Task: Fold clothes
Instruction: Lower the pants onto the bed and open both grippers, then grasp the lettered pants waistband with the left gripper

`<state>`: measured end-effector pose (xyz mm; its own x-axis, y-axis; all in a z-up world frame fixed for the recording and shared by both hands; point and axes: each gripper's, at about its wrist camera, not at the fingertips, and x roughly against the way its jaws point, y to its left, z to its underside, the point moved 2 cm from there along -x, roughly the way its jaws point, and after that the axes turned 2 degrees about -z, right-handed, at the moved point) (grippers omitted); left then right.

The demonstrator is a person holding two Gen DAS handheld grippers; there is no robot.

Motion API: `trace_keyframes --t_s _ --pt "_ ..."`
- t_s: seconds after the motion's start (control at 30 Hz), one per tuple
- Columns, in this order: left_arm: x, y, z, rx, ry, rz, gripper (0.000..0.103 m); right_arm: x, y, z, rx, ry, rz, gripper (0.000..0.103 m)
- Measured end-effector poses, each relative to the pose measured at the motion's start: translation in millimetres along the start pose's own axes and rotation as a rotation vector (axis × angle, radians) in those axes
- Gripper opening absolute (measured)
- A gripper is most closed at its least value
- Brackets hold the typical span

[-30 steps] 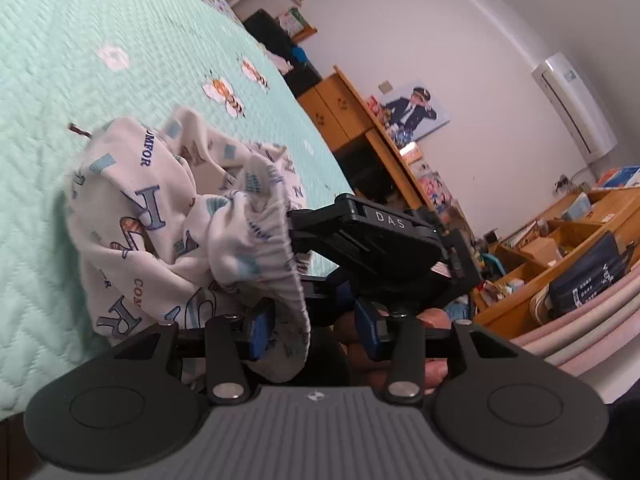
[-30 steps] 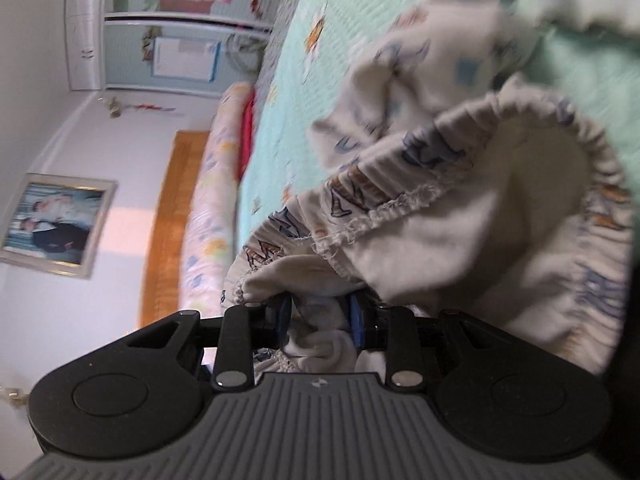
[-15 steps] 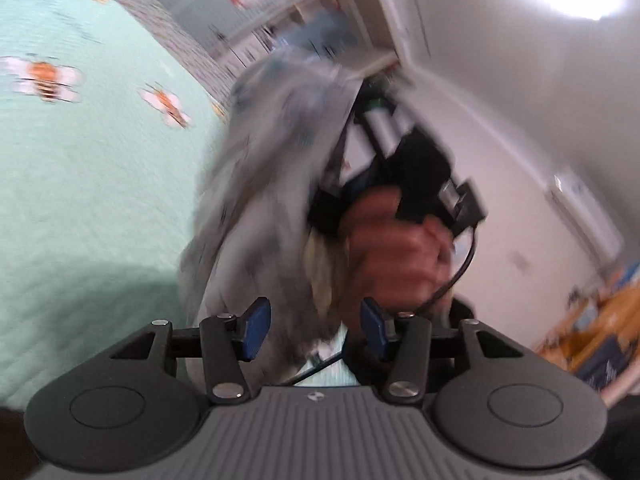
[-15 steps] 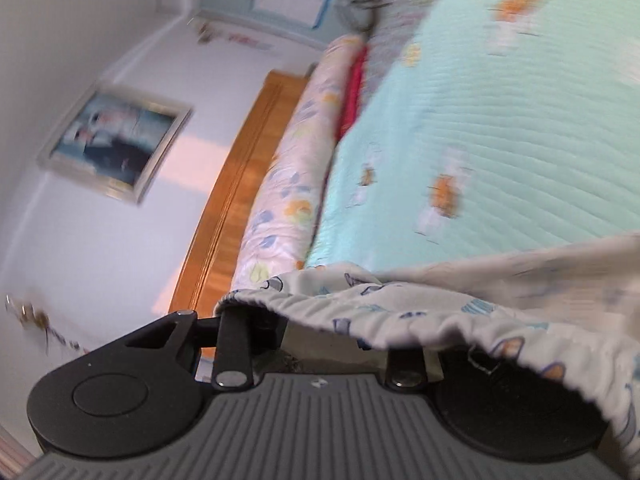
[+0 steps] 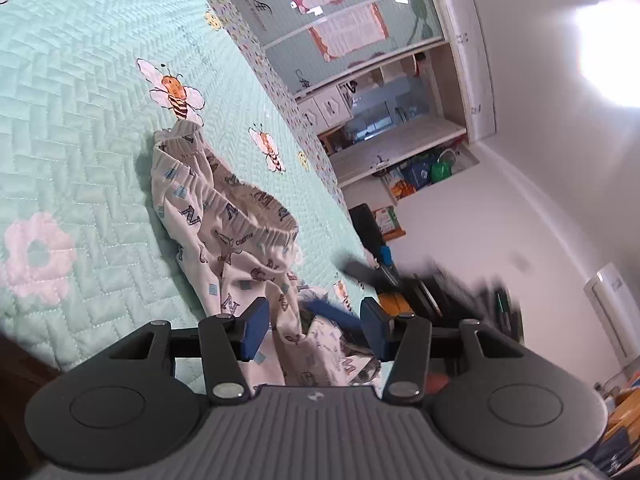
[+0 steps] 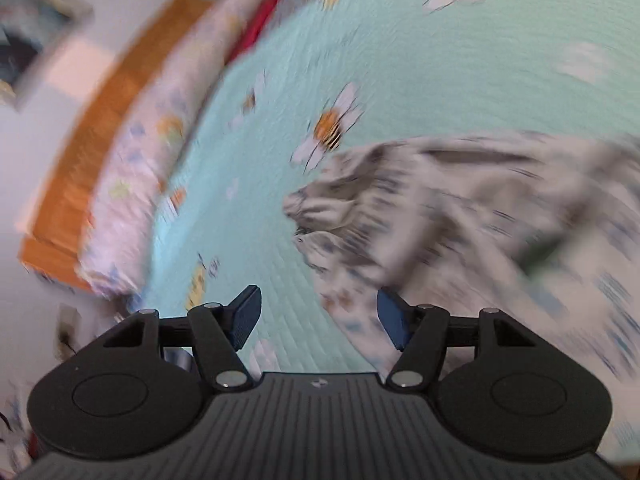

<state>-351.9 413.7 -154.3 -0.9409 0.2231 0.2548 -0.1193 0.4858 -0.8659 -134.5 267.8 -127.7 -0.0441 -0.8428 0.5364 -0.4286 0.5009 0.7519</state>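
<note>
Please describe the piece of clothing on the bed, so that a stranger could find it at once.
Look at the mint-green quilted bedspread with embroidered bees. Near its edge lies a crumpled white garment with a gathered elastic waistband. Its printed blue letters set it apart from the quilt's bees and flowers.

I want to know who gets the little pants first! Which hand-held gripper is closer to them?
Left. The left hand-held gripper has the pants lying loosely between its open fingers. The right hand-held gripper is open beside them over the bedspread, having just opened.
</note>
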Motion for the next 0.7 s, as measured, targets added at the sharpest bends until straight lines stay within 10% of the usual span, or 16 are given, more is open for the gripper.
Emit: trace_keyframes --t_s 0.27,0.5,0.63,0.7 --pt "-43 -23 -8 -0.287 0.076 -0.163 0.054 93 -65 52 -0.048 -0.215 0.052 0.067" --pt "-119 -74 -21 -0.726 0.088 -0.345 0.063 80 -87 63 -0.148 -0.222 0.032 0.067" --pt "-170 -61 -32 -0.809 0.21 -0.44 0.068 79 -91 63 -0.169 -0.229 0.011 0.067" --pt "-191 -43 -34 -0.791 0.281 -0.473 0.05 83 -97 62 -0.187 -0.237 0.004 0.067"
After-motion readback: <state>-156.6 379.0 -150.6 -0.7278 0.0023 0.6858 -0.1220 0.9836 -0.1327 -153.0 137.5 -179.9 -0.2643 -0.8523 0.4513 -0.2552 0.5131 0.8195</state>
